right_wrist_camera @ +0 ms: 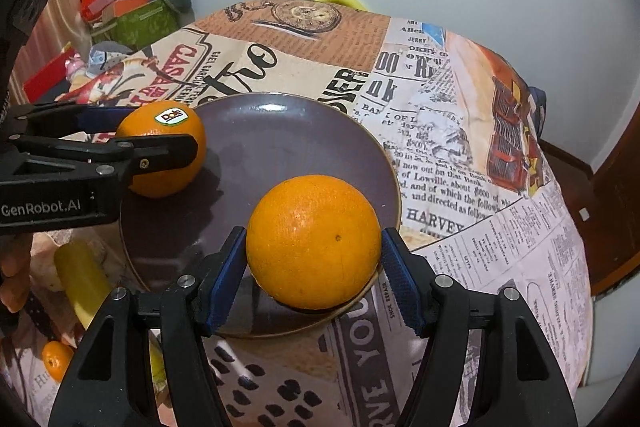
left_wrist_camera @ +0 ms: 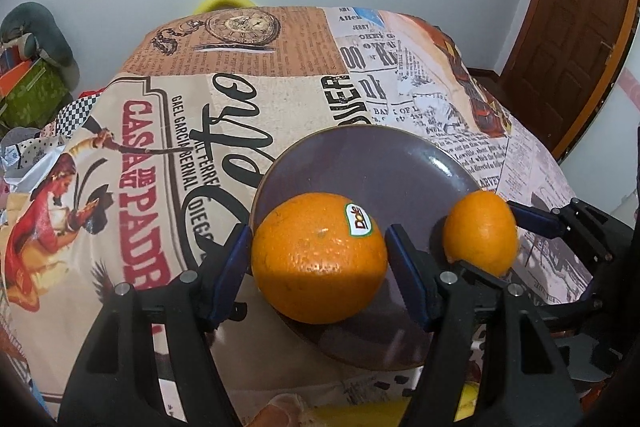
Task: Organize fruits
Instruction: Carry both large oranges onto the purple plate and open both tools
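Left wrist view: left tongs [left_wrist_camera: 318, 259] clamp the labelled orange [left_wrist_camera: 320, 257]; right tongs [right_wrist_camera: 314, 259] clamp the plain orange [right_wrist_camera: 313, 241]. Firm, round, smooth: grip across the widest part.

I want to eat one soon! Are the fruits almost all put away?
Nearly. Both oranges are on the purple plate: the Dole orange sits between the left tool pads, the plain orange between the right tool pads. A small orange and something yellow remain off it.
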`<state>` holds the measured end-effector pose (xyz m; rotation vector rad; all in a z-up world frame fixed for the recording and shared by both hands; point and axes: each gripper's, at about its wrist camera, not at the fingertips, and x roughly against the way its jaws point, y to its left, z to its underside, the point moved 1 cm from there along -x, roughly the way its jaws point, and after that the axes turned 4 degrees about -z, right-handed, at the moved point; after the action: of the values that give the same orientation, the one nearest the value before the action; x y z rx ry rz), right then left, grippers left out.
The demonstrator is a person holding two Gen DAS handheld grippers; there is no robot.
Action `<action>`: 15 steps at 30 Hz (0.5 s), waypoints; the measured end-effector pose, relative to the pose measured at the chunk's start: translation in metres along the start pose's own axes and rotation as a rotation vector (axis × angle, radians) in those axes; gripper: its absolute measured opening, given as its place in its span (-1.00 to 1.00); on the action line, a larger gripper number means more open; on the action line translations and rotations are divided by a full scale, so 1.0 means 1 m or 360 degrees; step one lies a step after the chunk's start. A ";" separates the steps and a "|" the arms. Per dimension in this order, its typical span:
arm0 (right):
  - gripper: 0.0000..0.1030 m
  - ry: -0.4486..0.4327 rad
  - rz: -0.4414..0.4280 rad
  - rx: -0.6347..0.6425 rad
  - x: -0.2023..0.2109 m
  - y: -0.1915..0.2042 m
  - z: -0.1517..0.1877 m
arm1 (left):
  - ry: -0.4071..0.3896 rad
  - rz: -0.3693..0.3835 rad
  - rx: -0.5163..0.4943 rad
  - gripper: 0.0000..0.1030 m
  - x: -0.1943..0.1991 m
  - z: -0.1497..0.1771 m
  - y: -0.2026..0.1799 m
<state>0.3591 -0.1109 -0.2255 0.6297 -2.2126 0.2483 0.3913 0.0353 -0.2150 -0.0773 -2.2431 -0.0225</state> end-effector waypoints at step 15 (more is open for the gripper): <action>0.45 -0.0186 0.0051 -0.0048 0.078 0.001 0.012 | -0.0161 -0.0032 0.0010 0.36 0.082 0.015 0.002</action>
<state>0.3077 -0.1419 -0.1745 0.6066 -2.3354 0.1988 0.3284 0.0418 -0.1604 -0.0538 -2.3450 -0.0227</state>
